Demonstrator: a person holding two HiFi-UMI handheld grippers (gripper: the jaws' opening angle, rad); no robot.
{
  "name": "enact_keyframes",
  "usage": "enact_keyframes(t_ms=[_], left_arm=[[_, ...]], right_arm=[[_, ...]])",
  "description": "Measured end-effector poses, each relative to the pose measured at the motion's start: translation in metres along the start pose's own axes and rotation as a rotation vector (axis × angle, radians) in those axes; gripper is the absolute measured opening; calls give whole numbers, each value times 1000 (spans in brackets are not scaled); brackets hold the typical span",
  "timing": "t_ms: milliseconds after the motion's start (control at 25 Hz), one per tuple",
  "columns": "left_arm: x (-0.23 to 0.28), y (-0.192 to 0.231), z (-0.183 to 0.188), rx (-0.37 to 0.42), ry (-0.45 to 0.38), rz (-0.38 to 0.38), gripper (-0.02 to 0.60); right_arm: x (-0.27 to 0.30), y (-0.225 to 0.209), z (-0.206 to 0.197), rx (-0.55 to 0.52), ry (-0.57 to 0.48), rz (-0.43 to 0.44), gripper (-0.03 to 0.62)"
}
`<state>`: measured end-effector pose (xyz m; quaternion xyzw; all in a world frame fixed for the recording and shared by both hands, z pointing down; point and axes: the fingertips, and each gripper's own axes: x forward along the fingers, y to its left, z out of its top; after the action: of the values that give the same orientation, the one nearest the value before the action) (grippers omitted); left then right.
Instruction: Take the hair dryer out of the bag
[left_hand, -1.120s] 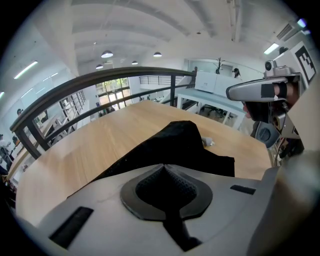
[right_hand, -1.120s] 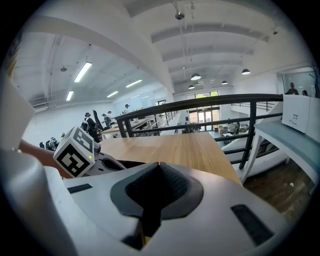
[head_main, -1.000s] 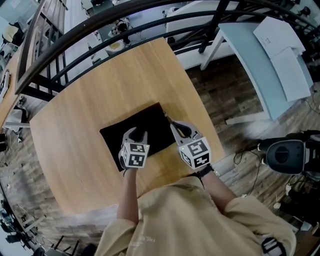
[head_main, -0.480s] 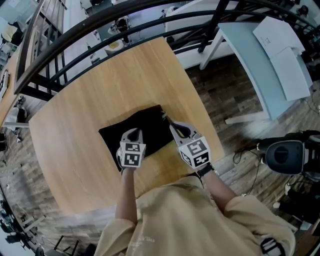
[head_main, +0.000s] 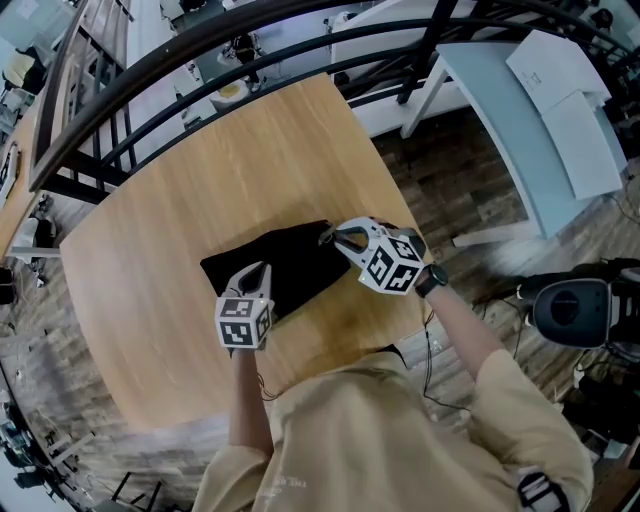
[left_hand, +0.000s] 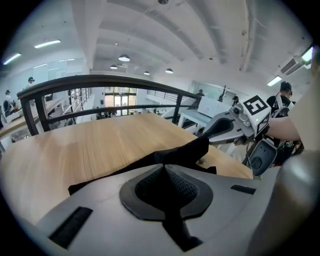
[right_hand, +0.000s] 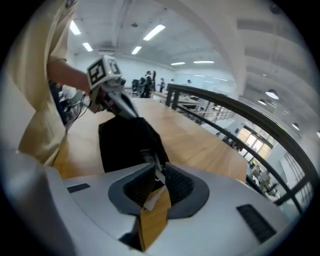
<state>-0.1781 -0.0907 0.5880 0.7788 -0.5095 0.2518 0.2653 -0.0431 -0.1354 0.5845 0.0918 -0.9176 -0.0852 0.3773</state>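
A flat black bag (head_main: 285, 262) lies on the round wooden table (head_main: 150, 200). My left gripper (head_main: 262, 270) is shut on the bag's near left edge; black fabric (left_hand: 182, 152) rises out of its closed pads (left_hand: 164, 169). My right gripper (head_main: 332, 236) is shut on the bag's far right corner, and a small pale bit of the bag (right_hand: 127, 142) is pinched between its pads (right_hand: 156, 167). Each gripper shows in the other's view: the right gripper (left_hand: 227, 127) and the left gripper (right_hand: 112, 95). The bag hangs a little between them. No hair dryer is in sight.
A dark metal railing (head_main: 200, 45) curves round the table's far side. A pale blue table (head_main: 530, 120) stands at the right, with a black device (head_main: 570, 310) and cables on the wooden floor below it. The person's beige sleeves fill the near edge.
The left jaws have shut on the bag's near edge and pulled it back and up. The right gripper has rolled over and shifted toward the bag's far right corner, still shut.
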Motion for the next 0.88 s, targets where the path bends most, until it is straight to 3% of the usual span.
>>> enact_keyframes(t_ms=[80, 240, 520, 760, 880], left_arm=[[1, -1, 1, -11, -5, -4, 18], [4, 1, 4, -36, -16, -13, 18], [9, 3, 10, -59, -27, -28, 18], [14, 1, 8, -60, -15, -41, 18], [16, 3, 5, -75, -9, -39, 18]], right_arm=[[12, 7, -6, -102, 40, 89, 79], [34, 20, -16, -263, 98, 204, 109], [68, 31, -20, -449, 150, 272, 222], [102, 43, -22, -502, 207, 341, 232], [108, 41, -19, -487, 211, 355, 194]])
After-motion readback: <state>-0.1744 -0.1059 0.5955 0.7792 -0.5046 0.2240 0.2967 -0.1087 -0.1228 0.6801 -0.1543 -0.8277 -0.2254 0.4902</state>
